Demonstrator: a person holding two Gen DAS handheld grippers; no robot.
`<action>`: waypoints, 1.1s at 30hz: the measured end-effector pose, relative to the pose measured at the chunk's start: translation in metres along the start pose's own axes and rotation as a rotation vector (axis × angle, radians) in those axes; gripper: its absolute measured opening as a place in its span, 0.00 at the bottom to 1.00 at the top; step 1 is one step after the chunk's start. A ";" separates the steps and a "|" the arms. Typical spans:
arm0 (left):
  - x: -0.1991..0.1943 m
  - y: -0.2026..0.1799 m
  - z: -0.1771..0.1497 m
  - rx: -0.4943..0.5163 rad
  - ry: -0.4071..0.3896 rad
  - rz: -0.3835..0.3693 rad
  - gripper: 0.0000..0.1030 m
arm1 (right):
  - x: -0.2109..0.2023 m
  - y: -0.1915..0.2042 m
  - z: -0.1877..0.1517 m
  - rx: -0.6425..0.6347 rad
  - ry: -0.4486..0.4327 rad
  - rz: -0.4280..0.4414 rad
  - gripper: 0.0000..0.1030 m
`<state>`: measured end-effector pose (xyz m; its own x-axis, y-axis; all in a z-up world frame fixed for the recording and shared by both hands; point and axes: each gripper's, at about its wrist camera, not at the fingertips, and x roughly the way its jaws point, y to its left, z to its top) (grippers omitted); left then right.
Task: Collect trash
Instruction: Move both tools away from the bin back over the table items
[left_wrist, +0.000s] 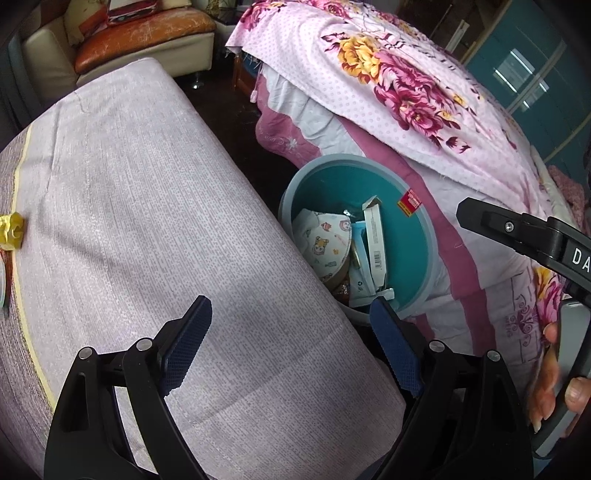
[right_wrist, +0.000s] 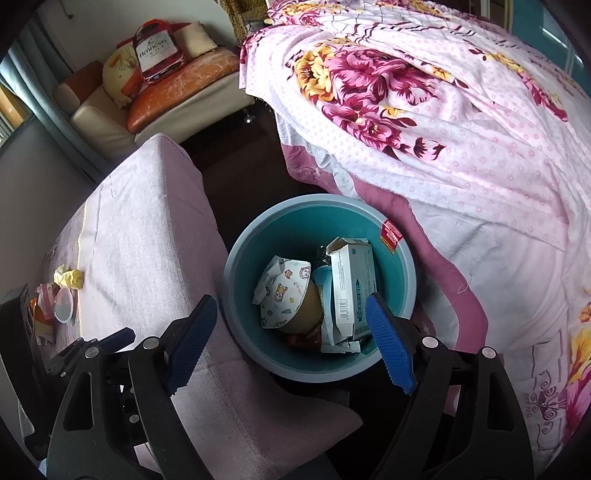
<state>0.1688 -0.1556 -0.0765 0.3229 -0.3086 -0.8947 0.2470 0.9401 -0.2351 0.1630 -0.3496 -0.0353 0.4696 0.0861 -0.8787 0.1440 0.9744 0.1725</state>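
Observation:
A teal waste bin (right_wrist: 397, 275) stands on the floor between the cloth-covered table and the bed; it also shows in the left wrist view (left_wrist: 406, 236). Inside lie a patterned face mask (right_wrist: 284, 291), a white carton (right_wrist: 351, 291) and other wrappers. My right gripper (right_wrist: 291, 347) is open and empty above the bin. My left gripper (left_wrist: 291, 347) is open and empty over the table's near right edge. A crumpled yellow wrapper (right_wrist: 70, 277) lies on the table at the left, and shows in the left wrist view (left_wrist: 11, 234). Beside it are a small white cup (right_wrist: 64, 304) and several wrappers (right_wrist: 42, 306).
The table (left_wrist: 147, 221) has a pale lilac cloth. A bed with a pink floral quilt (right_wrist: 424, 110) fills the right side. A cream sofa with an orange cushion (right_wrist: 177, 88) stands at the back. The other gripper (left_wrist: 535, 236) and a hand show at the left view's right edge.

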 end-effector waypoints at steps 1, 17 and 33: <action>-0.002 0.002 -0.001 -0.006 -0.004 0.000 0.87 | -0.001 0.002 0.000 -0.004 0.000 0.000 0.76; -0.033 0.046 -0.021 -0.090 -0.058 0.001 0.91 | -0.009 0.060 -0.013 -0.106 0.009 0.000 0.76; -0.062 0.129 -0.065 -0.226 -0.087 0.027 0.91 | -0.002 0.145 -0.031 -0.248 0.066 0.023 0.76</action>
<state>0.1218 -0.0055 -0.0761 0.4067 -0.2850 -0.8679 0.0294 0.9537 -0.2994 0.1564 -0.2020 -0.0225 0.4108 0.1139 -0.9046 -0.0874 0.9925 0.0853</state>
